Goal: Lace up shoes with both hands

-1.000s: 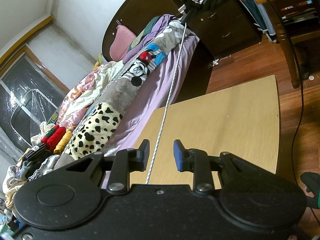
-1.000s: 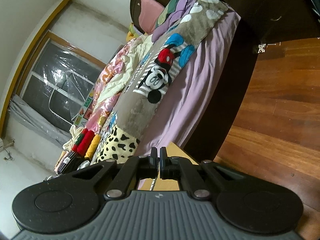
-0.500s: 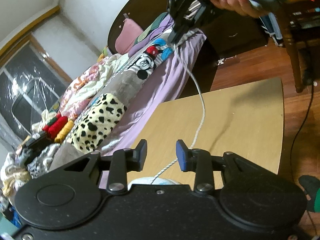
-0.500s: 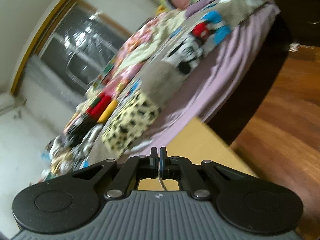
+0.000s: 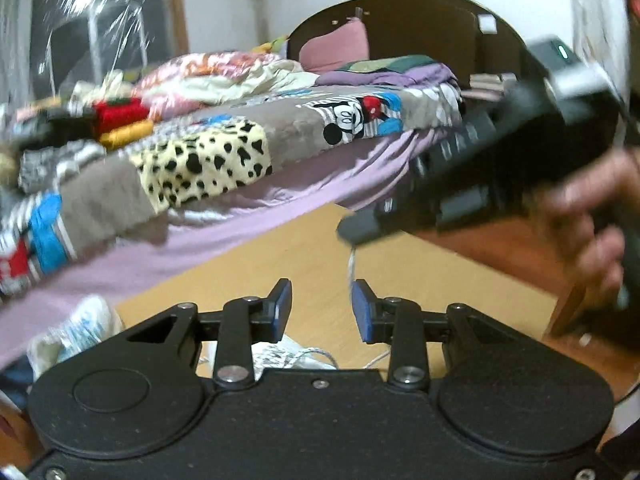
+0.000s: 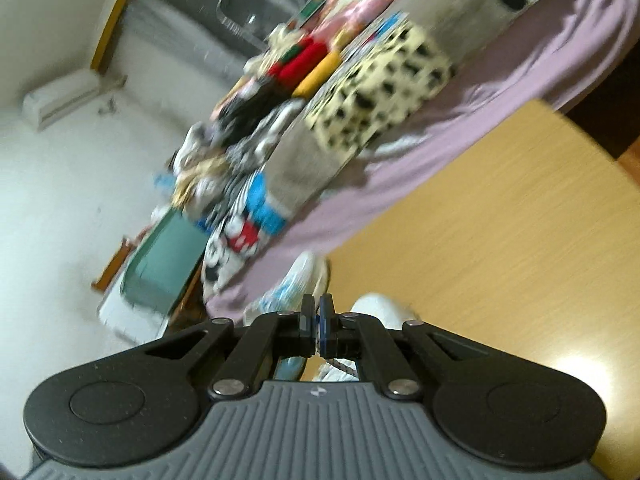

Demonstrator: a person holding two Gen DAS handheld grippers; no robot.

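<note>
Lower centre, our left gripper (image 5: 322, 306) stands open above the woodgrain table (image 5: 320, 256); our right gripper (image 6: 316, 318) (blue-padded) pinches the white braided lace (image 5: 351, 266).

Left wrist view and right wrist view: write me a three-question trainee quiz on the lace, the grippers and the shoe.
1. True or false: the left gripper is clamped shut on the lace.
2. Pick one: the lace hangs down from A) the right gripper, B) the left gripper, C) the bed.
3. Fill the gap: the white shoe lies on the wooden ____.

Key: 1 false, its jaws stand open. 2 A. 3 table.
</note>
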